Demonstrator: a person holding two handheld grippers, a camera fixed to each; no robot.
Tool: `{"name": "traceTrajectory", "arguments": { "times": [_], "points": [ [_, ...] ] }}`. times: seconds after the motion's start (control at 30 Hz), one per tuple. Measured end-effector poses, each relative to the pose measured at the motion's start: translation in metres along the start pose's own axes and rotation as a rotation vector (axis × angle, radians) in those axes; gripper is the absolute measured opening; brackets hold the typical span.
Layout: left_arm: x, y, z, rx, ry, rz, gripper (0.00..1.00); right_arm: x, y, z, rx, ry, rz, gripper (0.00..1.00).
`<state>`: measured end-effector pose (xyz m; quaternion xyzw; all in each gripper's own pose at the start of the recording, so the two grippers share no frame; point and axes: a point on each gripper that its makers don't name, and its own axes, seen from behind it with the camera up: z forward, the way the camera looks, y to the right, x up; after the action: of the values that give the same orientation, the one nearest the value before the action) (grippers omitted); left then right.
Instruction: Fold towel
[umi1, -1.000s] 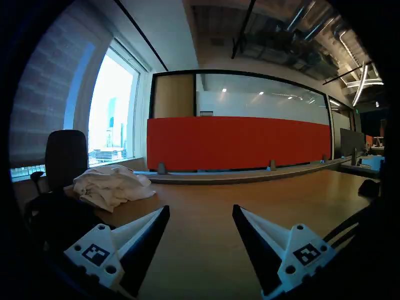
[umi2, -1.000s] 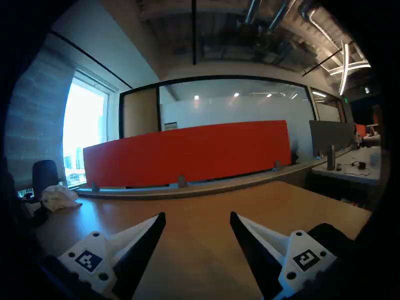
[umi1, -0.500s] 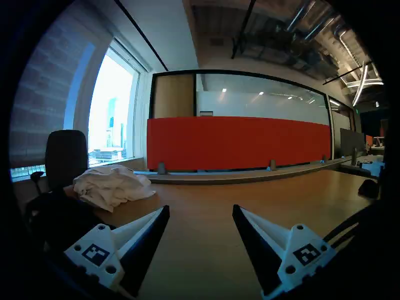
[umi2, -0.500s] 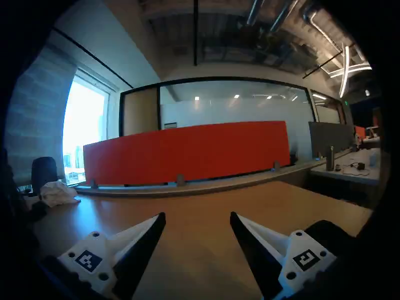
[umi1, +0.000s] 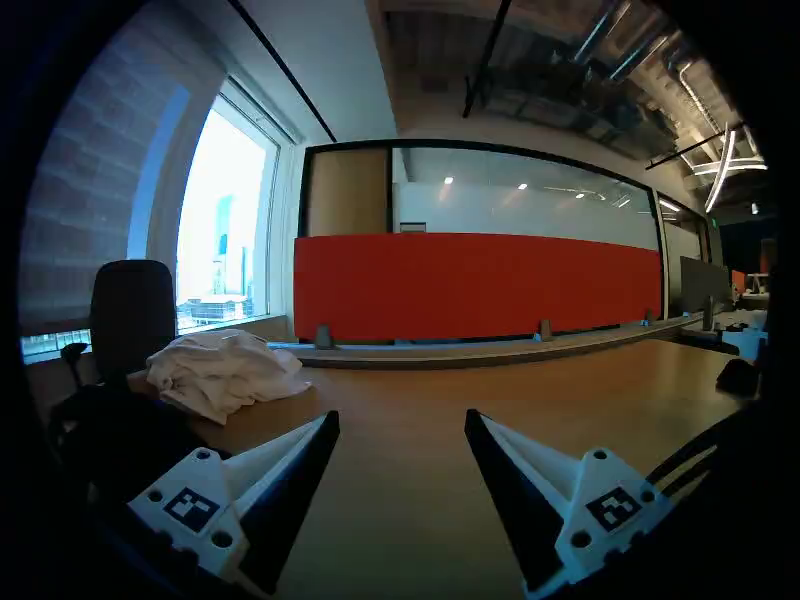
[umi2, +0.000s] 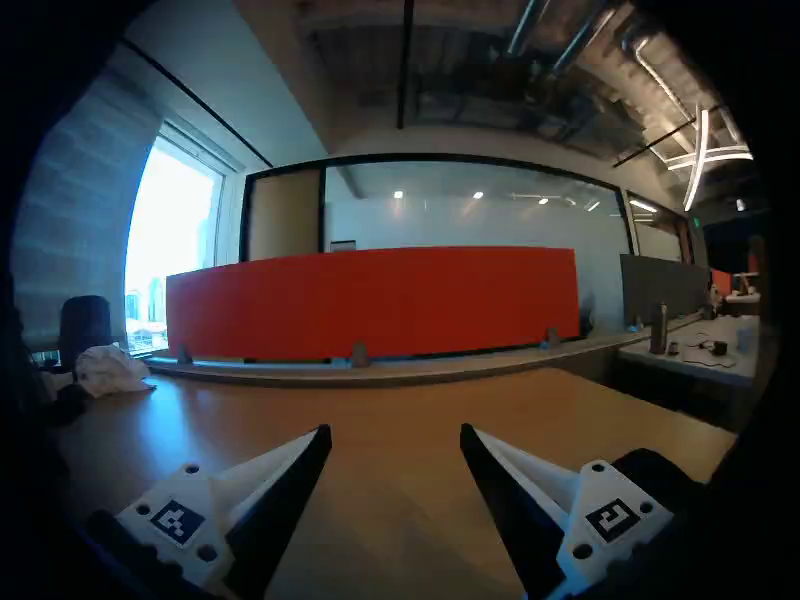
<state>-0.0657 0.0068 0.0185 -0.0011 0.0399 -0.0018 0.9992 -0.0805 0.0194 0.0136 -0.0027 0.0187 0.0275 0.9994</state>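
Observation:
A crumpled white towel (umi1: 222, 372) lies bunched on the left end of the wooden table (umi1: 420, 440), ahead and to the left of my left gripper (umi1: 402, 425). That gripper is open, low over the tabletop, with nothing between its white fingers. In the right gripper view the same towel (umi2: 108, 368) is small and far off at the left. My right gripper (umi2: 395, 437) is open too, empty, hovering just above the table (umi2: 400, 420).
A red divider panel (umi1: 470, 285) runs along the table's far edge. A black office chair (umi1: 130, 315) stands behind the towel by the window. A dark object (umi1: 738, 376) sits at the table's right edge. Another desk (umi2: 700, 355) with small items lies to the right.
The right gripper's view has levelled and turned slightly, so the divider looks less tilted and the towel sits a bit higher. The left gripper has held still.

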Motion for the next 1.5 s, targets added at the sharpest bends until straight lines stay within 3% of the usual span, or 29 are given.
{"name": "traceTrajectory", "arguments": {
  "times": [0.47, 1.5],
  "points": [
    [0.000, 0.000, 0.000, 0.000, 0.000, 0.000, 0.93, 0.000, -0.009, -0.002, 0.010, -0.004, -0.048, 1.00],
    [0.001, 0.000, 0.000, 0.000, -0.001, 0.000, 0.93, 0.001, -0.011, -0.002, 0.010, -0.005, -0.047, 1.00]
  ]
}}
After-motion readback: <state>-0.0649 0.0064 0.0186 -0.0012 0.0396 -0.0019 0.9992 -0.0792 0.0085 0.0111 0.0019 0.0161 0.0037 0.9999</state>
